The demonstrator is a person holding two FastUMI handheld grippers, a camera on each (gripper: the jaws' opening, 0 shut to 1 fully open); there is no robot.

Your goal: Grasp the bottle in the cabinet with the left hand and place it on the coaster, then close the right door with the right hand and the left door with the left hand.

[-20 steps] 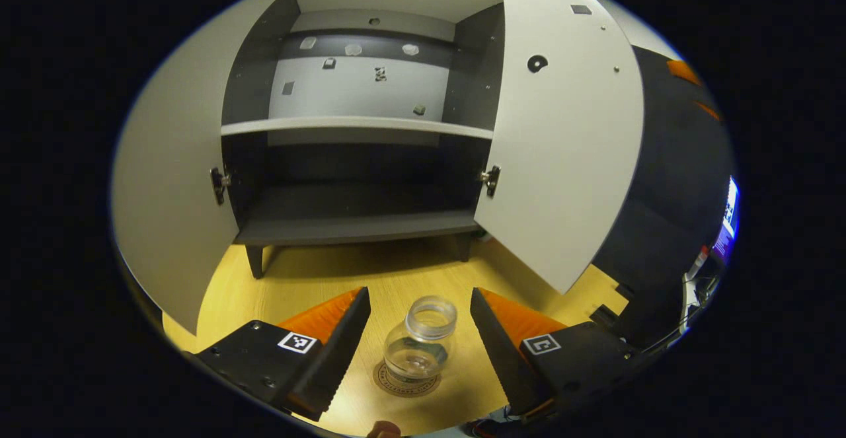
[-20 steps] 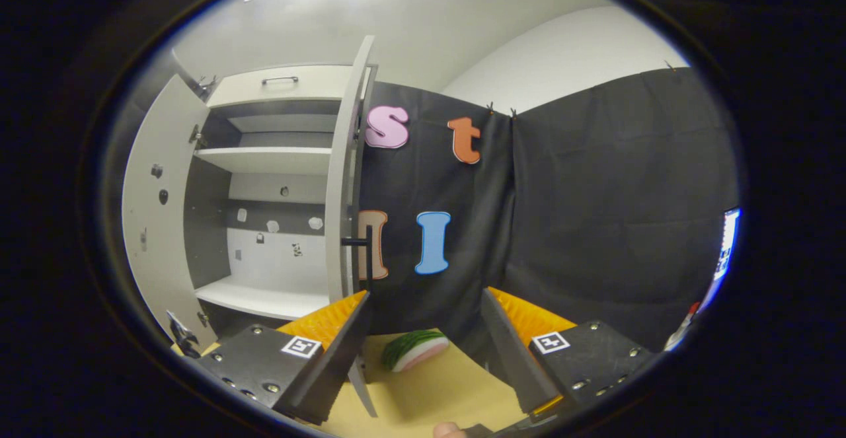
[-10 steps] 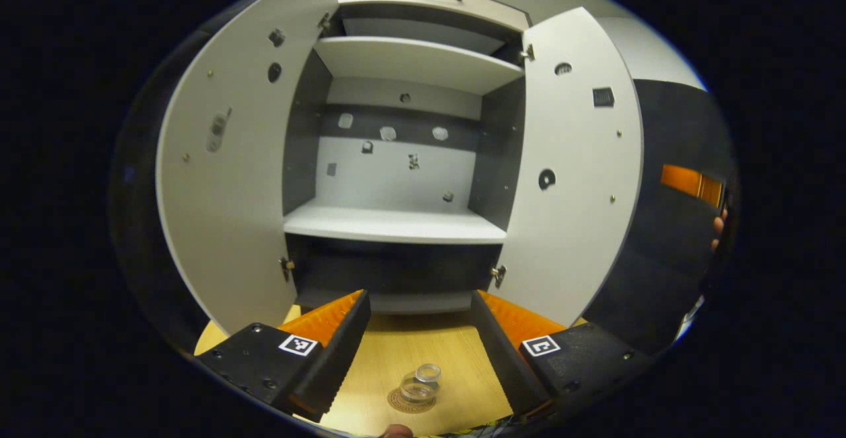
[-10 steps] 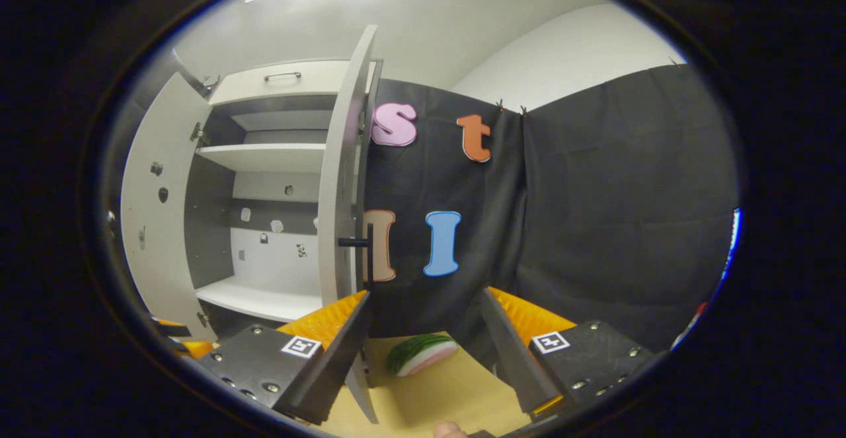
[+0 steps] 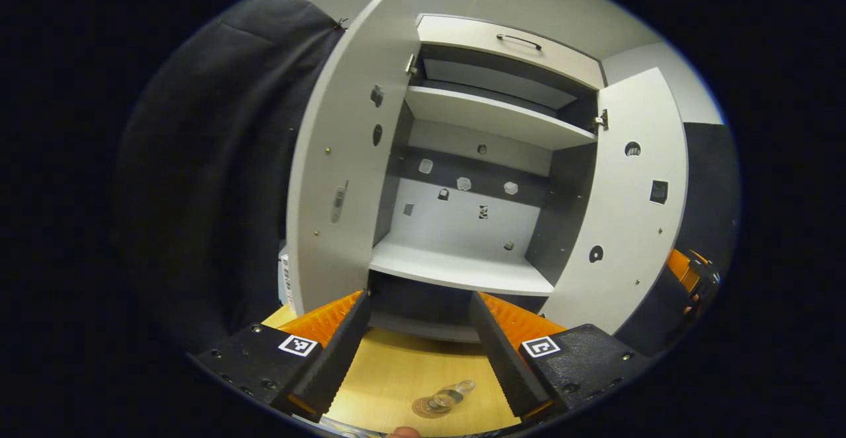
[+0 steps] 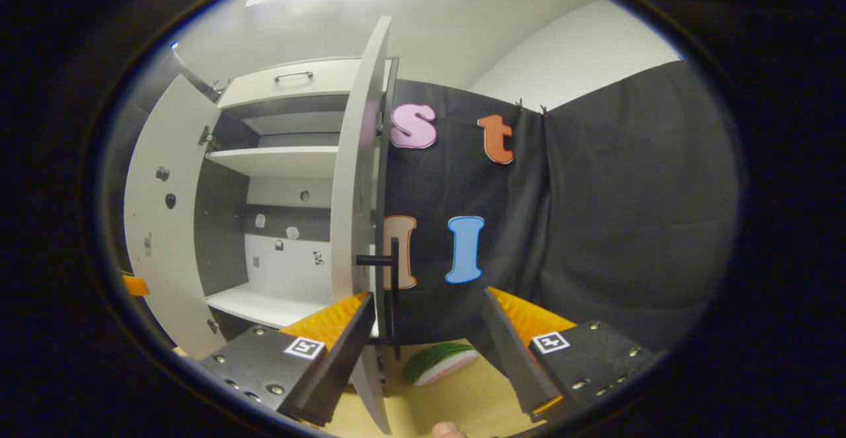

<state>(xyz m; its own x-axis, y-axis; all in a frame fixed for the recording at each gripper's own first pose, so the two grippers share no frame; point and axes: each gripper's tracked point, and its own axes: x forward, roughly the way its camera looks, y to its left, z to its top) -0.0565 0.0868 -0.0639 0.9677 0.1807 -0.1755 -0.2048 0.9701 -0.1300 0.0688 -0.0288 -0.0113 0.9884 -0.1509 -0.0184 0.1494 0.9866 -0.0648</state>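
Fingers of your left gripper (image 5: 420, 349) stand wide and empty; the bottle (image 5: 452, 393) sits on the coaster (image 5: 429, 407) at bottom centre, so placing looks done. Your right gripper (image 6: 426, 352) is wide too, its right door (image 6: 357, 226) and left door (image 5: 344, 187) both open, closing left.

cabinet (image 5: 489, 127): white, dark grey inside | table (image 5: 410, 372): light wood | bottle (image 5: 453, 395): clear

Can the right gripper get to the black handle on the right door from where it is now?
Probably yes. In the right gripper view the right gripper is open and empty, and the black handle on the right door stands just ahead, a little toward its left finger, with nothing between them.
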